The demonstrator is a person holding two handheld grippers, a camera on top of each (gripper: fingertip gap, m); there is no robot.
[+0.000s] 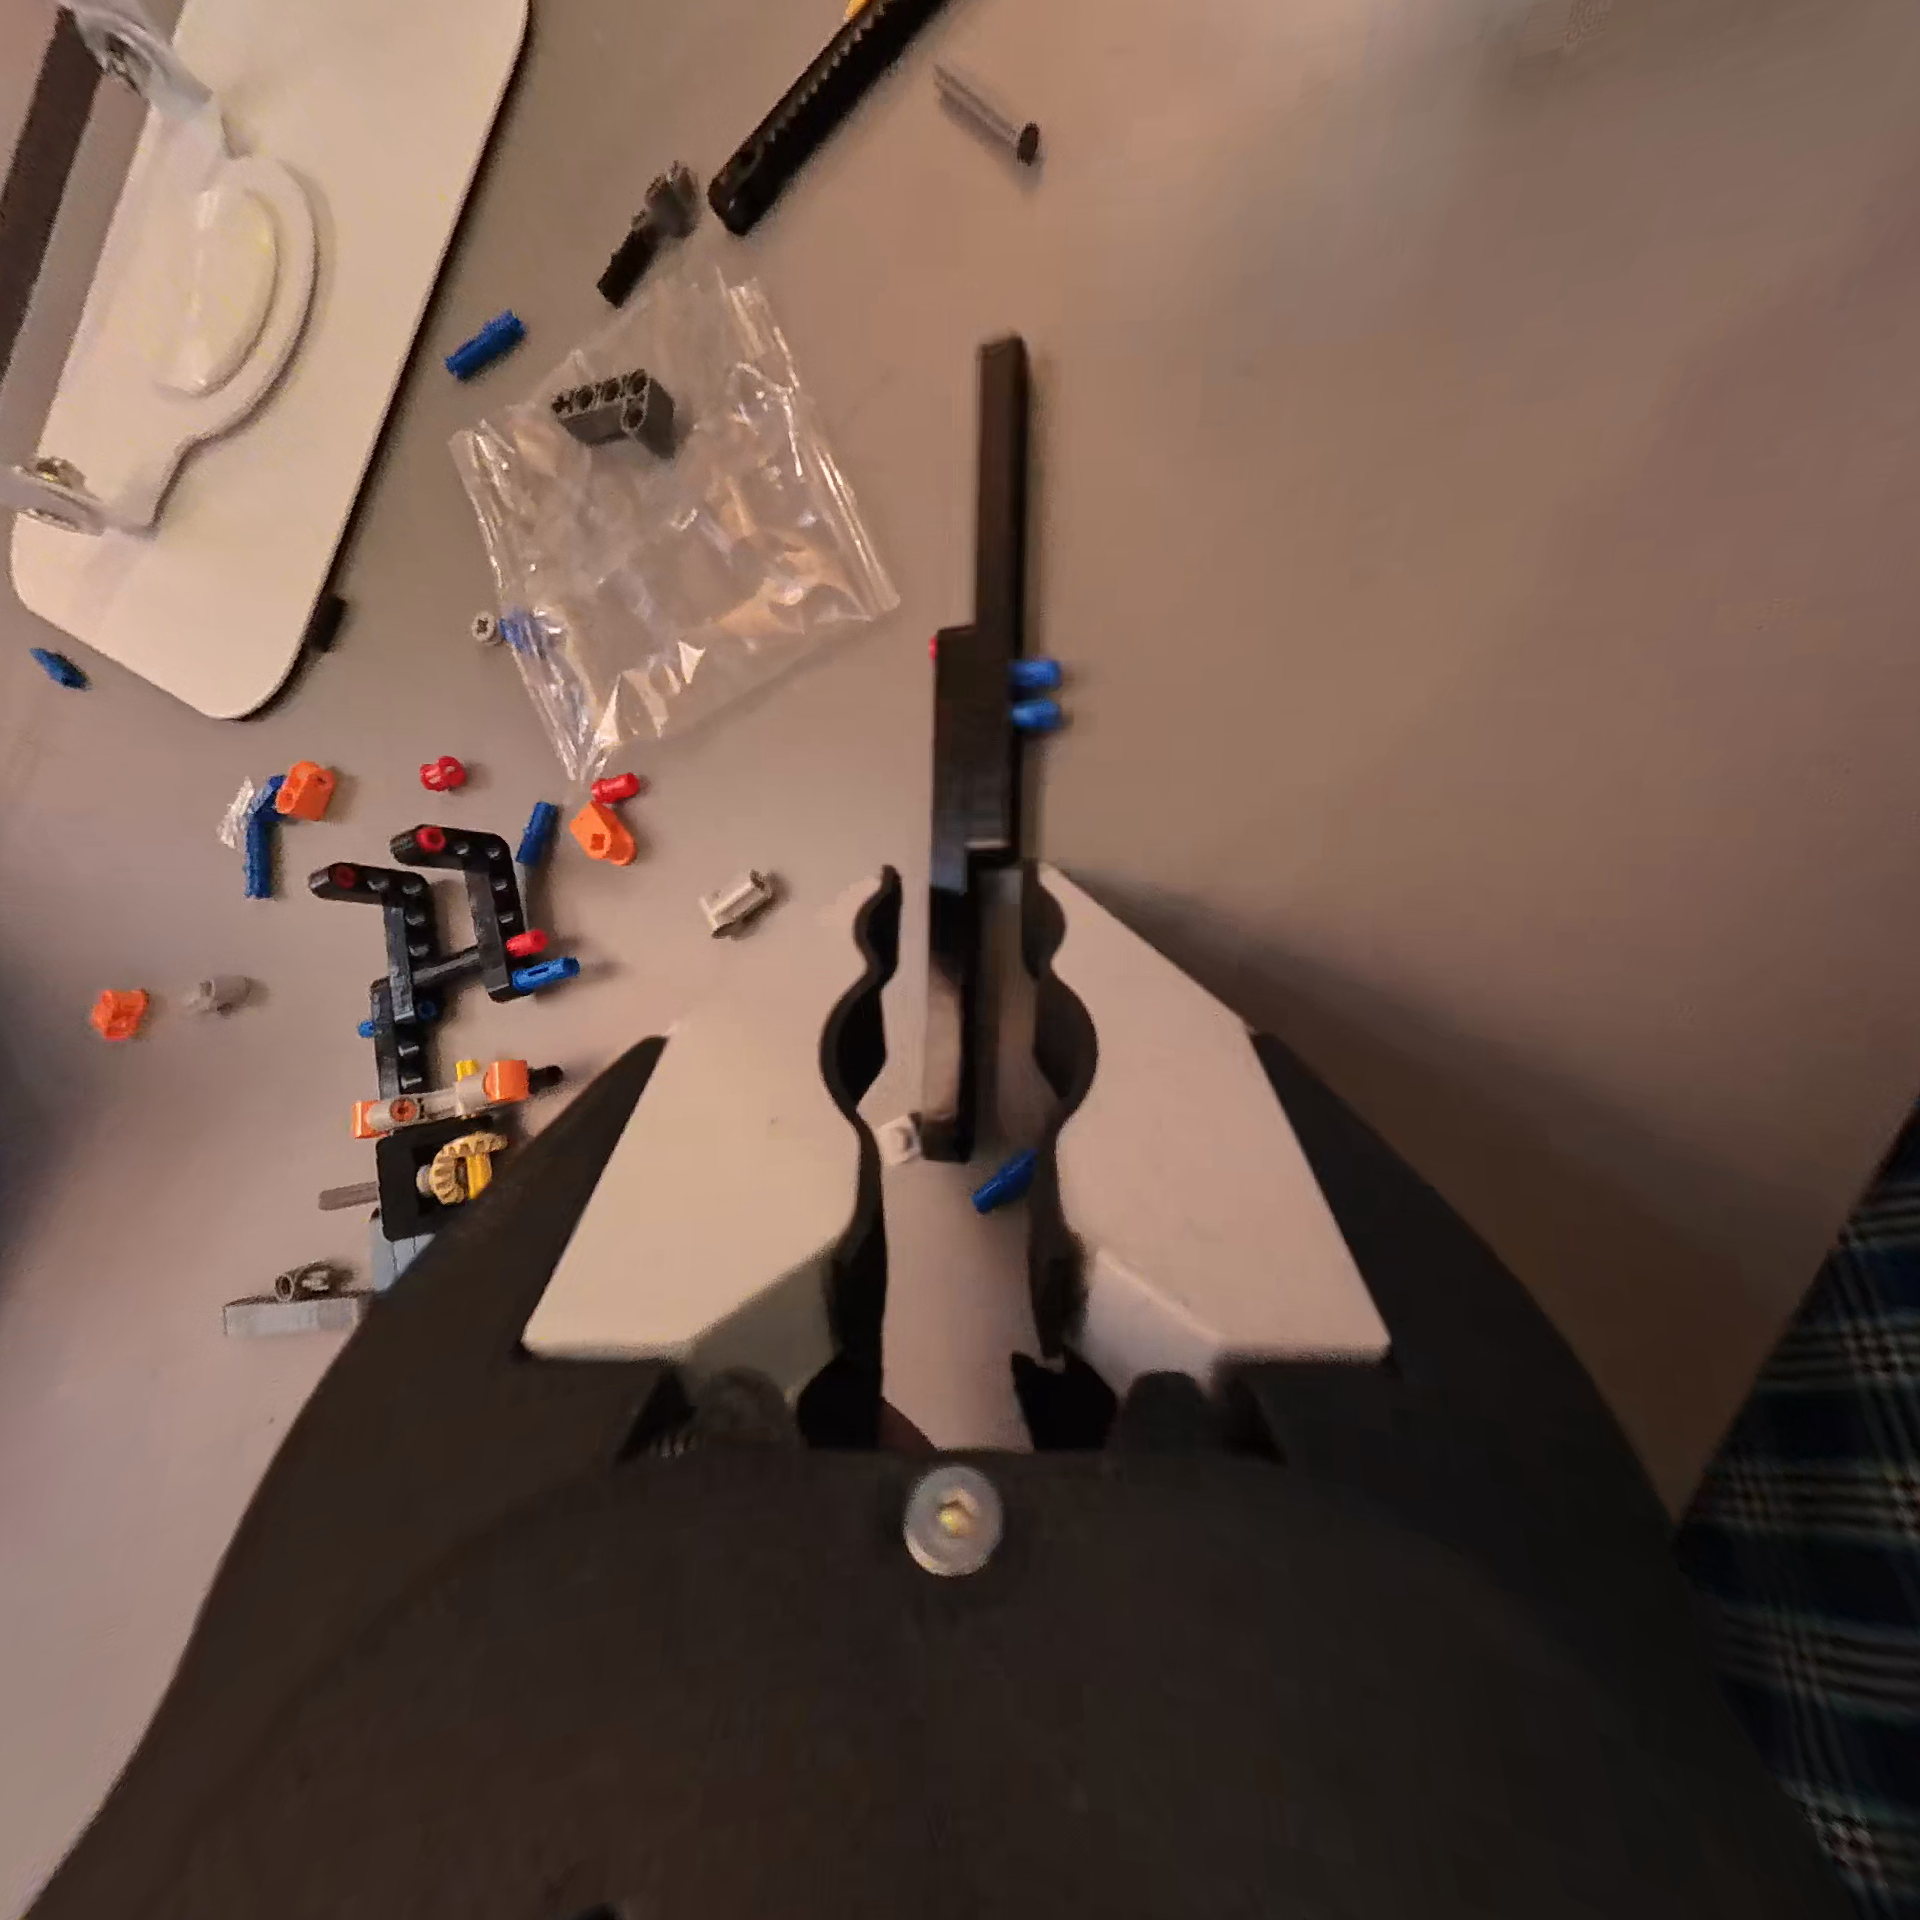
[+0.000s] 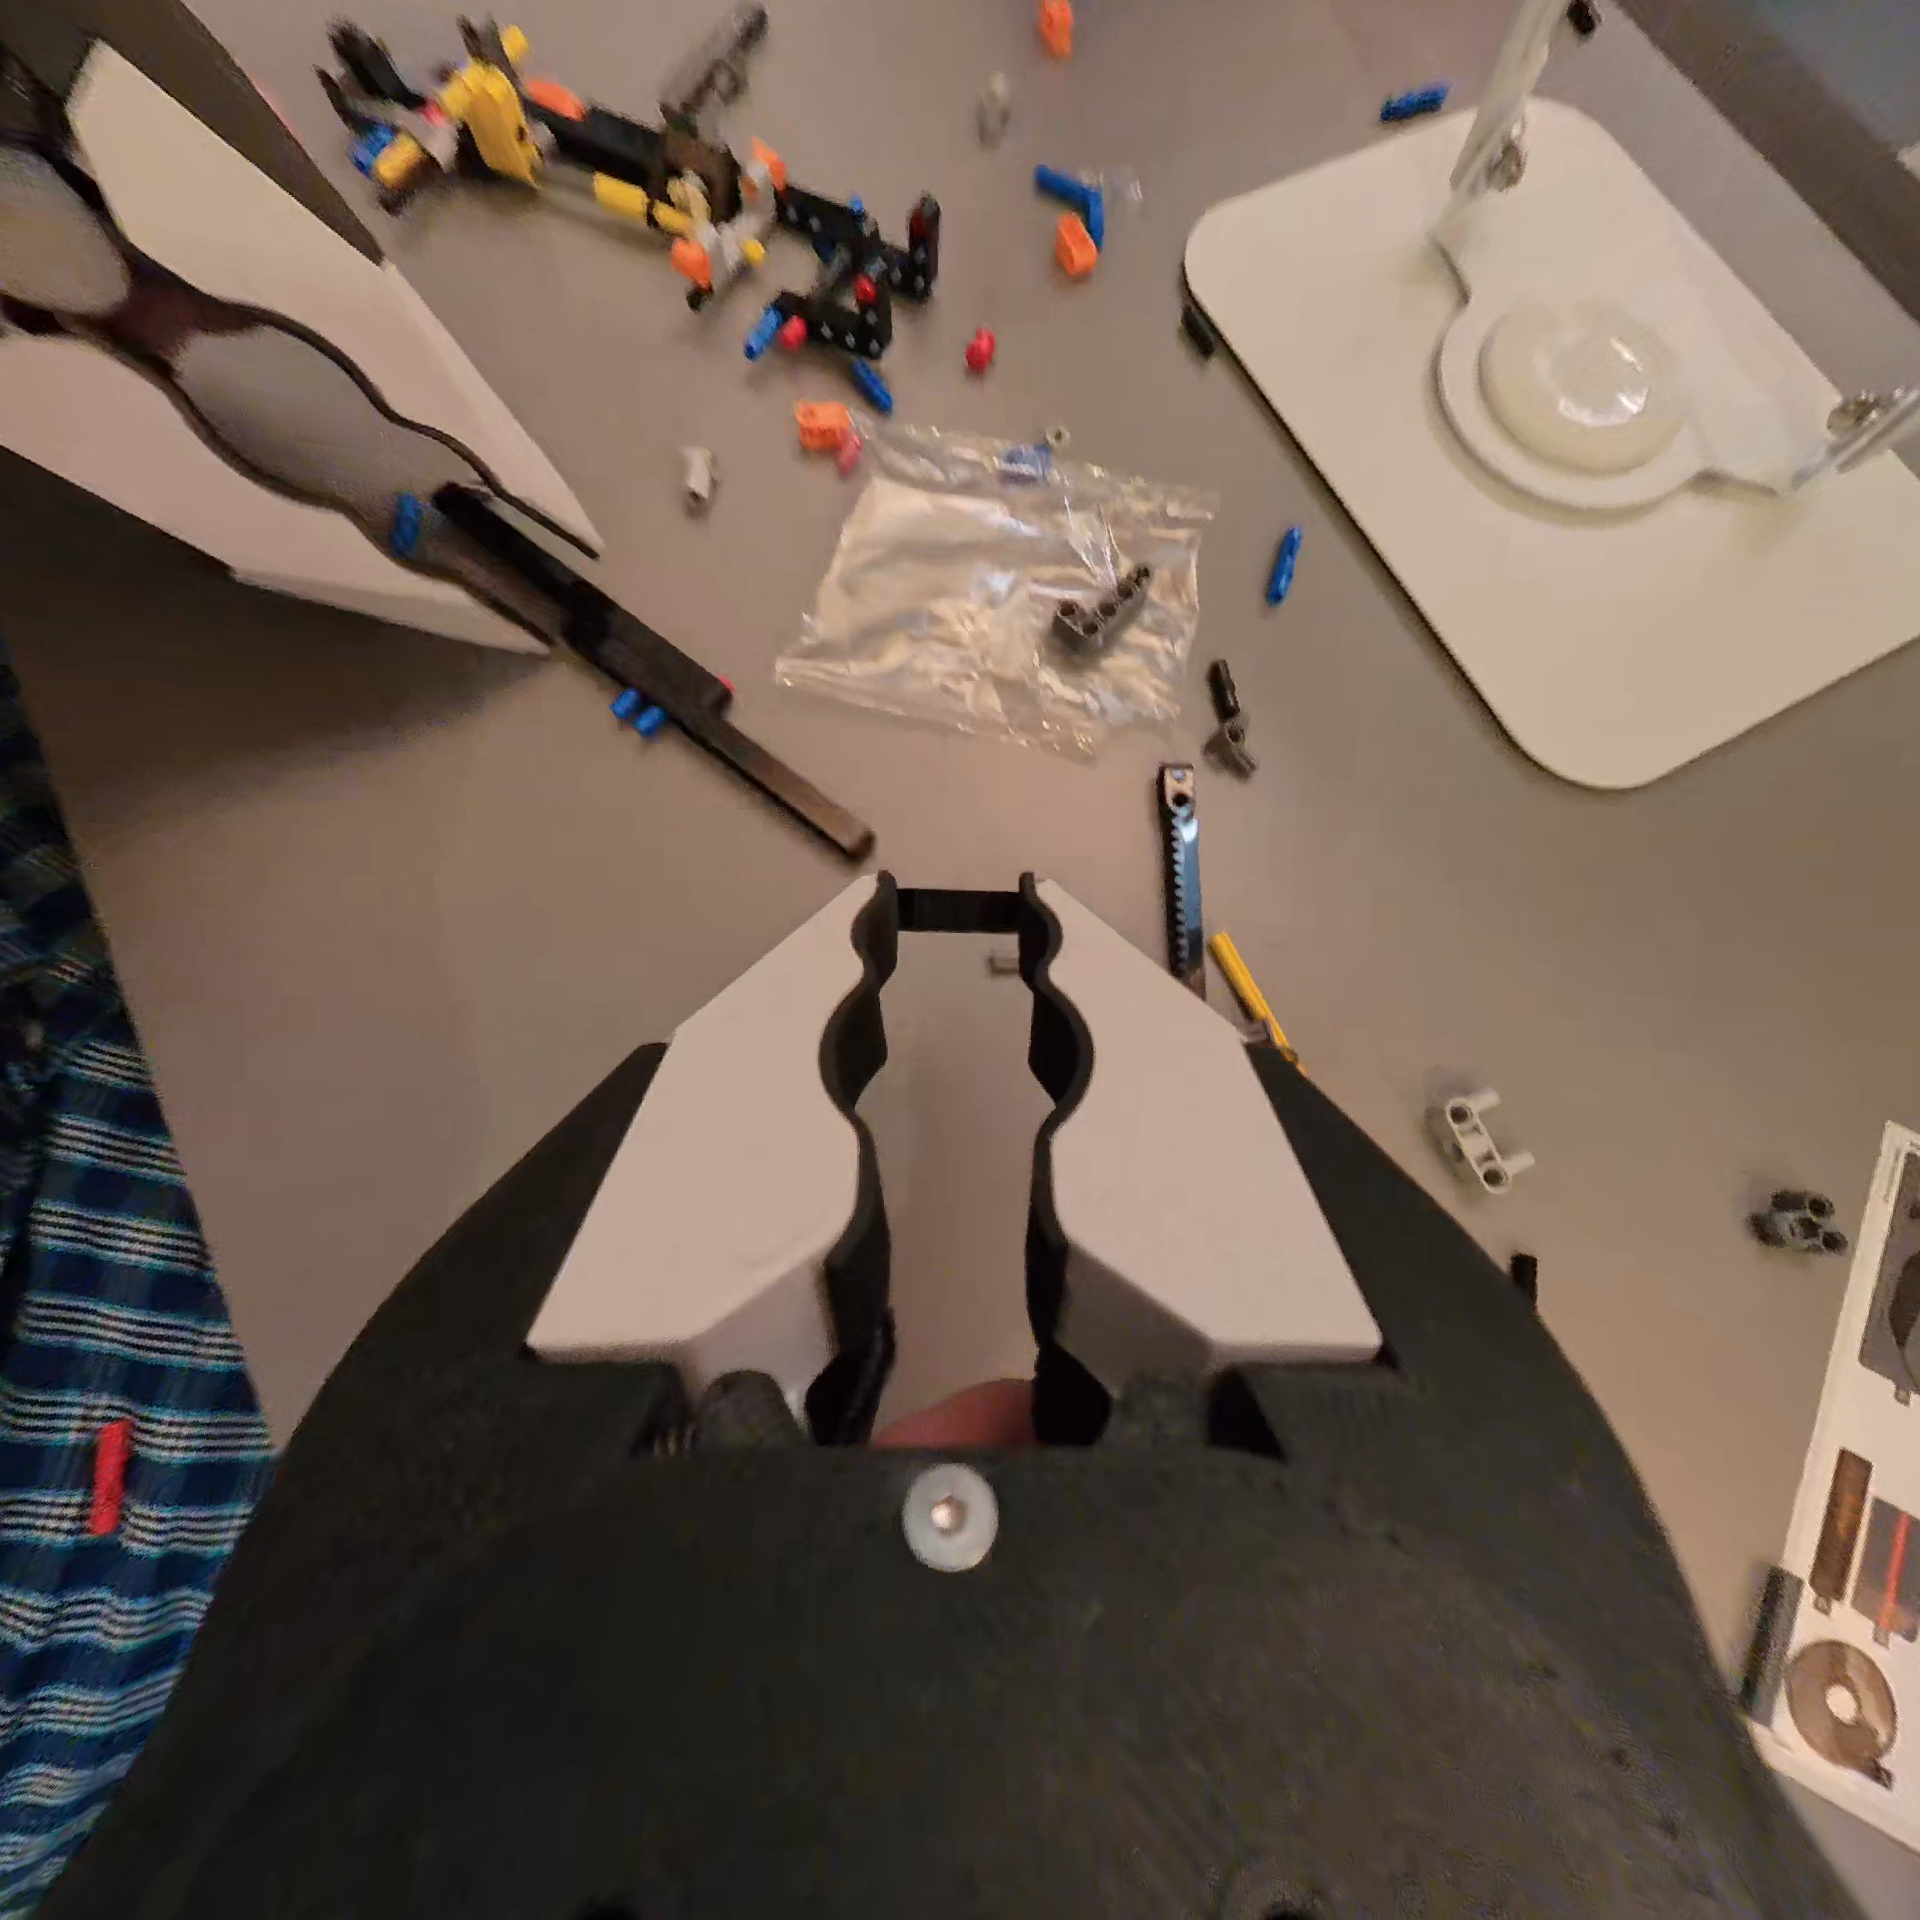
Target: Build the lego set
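Observation:
My left gripper (image 1: 956, 904) is shut on a long black beam assembly (image 1: 997, 582) that sticks out forward past the fingertips. Two blue pins (image 1: 1034, 691) poke from its right side, and another blue pin (image 1: 1003, 1179) sits low between the pads. In the right wrist view the left gripper (image 2: 540, 592) comes in from the upper left with the same beam (image 2: 665, 675) pointing toward my right gripper. My right gripper (image 2: 956, 899) is shut on a small black piece (image 2: 956, 912) that spans its fingertips, held just short of the beam's free end (image 2: 847, 831).
A partly built model (image 2: 623, 177) and loose orange, red and blue parts (image 2: 1075, 244) lie at the far side. A clear plastic bag (image 2: 997, 592) holds a grey piece. A black gear rack (image 2: 1182, 873), a white stand base (image 2: 1558, 468) and an instruction sheet (image 2: 1860, 1507) are on the right. The tips of one gripper are about 15 cm away from the tips of the other.

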